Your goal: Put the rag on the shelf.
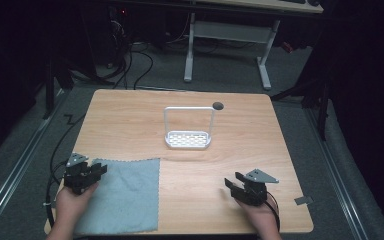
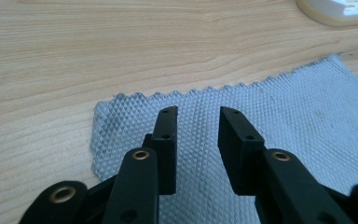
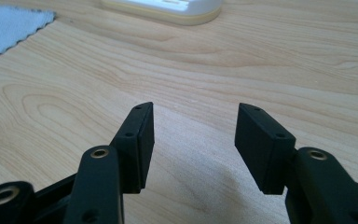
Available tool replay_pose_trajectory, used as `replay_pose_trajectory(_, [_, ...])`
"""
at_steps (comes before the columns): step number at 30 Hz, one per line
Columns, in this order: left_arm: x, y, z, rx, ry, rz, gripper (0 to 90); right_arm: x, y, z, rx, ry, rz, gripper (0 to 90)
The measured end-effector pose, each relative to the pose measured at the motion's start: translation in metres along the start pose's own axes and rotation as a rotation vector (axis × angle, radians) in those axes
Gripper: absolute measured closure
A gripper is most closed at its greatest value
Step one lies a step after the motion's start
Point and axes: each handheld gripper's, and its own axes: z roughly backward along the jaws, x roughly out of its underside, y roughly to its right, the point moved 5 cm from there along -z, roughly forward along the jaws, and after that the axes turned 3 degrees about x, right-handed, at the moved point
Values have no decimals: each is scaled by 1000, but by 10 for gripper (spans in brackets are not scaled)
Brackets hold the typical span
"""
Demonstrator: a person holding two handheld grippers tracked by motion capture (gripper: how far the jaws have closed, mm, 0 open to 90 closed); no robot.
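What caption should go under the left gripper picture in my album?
Open left gripper poised over a corner of the grey cloth on the wooden table.

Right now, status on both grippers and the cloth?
Left gripper open over grey waffle-weave cloth, lying flat. Right gripper open, over bare wooden table. White perforated rack stands apart, mid-table.

Bare worktop (image 1: 250, 135) is lying open across the centre and right of the high view. A white rack (image 1: 188, 127) is standing upright at upper centre, blocking passage there. A grey cloth (image 1: 125, 195) is covering the lower left, lying flat.
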Motion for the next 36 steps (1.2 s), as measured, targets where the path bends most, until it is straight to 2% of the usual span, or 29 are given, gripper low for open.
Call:
replay_pose_trajectory(5, [4,4,4,37,-19,8,691,2,-1,1,-7,-2,9,476])
replay_pose_trajectory(6, [5,5,4,39,-25,-2,746,2,-1,1,-9,-3,12,477])
replay_pose_trajectory(7, [5,7,5,51,-35,-17,746,1,-2,2,-13,-3,16,476])
replay_pose_trajectory(8, [6,11,6,63,-47,-31,807,0,-3,2,-18,4,21,476])
replay_pose_trajectory(12, [15,29,11,72,-103,-98,900,-3,-9,3,-37,16,43,491])
replay_pose_trajectory(14, [23,46,14,80,-129,-128,900,-5,-11,1,-43,15,37,494])
replay_pose_trajectory(15, [23,46,14,80,-129,-128,900,-5,-11,1,-43,15,37,494])
replay_pose_trajectory(16, [26,52,13,82,-143,-140,900,-8,-12,-2,-54,16,45,492])
replay_pose_trajectory(18, [33,61,8,78,-185,-173,900,-9,-14,-4,-59,18,45,492])
replay_pose_trajectory(19, [34,66,7,79,-180,-189,900,-11,-15,-5,-65,23,56,492])
replay_pose_trajectory(22, [32,79,0,109,-188,-204,900,-13,-20,-5,-78,26,75,493])
replay_pose_trajectory(24, [31,94,-7,160,-188,-208,900,-12,-24,-3,-83,24,94,494])
replay_pose_trajectory(27, [26,123,-22,220,-196,-244,900,-11,-31,2,-95,33,114,499])
replay_pose_trajectory(28, [22,145,-34,260,-202,-265,900,-10,-35,6,-103,36,121,502])
replay_pose_trajectory(29, [22,145,-34,260,-202,-265,900,-10,-35,6,-103,36,121,502])
replay_pose_trajectory(31, [18,166,-44,280,-209,-317,900,-9,-41,8,-110,39,127,505])
replay_pose_trajectory(33, [15,184,-54,305,-212,-344,900,-6,-48,11,-125,35,132,510])
replay_pose_trajectory(35, [13,198,-61,334,-212,-362,900,-2,-59,13,-146,27,147,515])
replay_pose_trajectory(36, [12,206,-64,334,-206,-391,900,0,-70,14,-166,20,167,521])
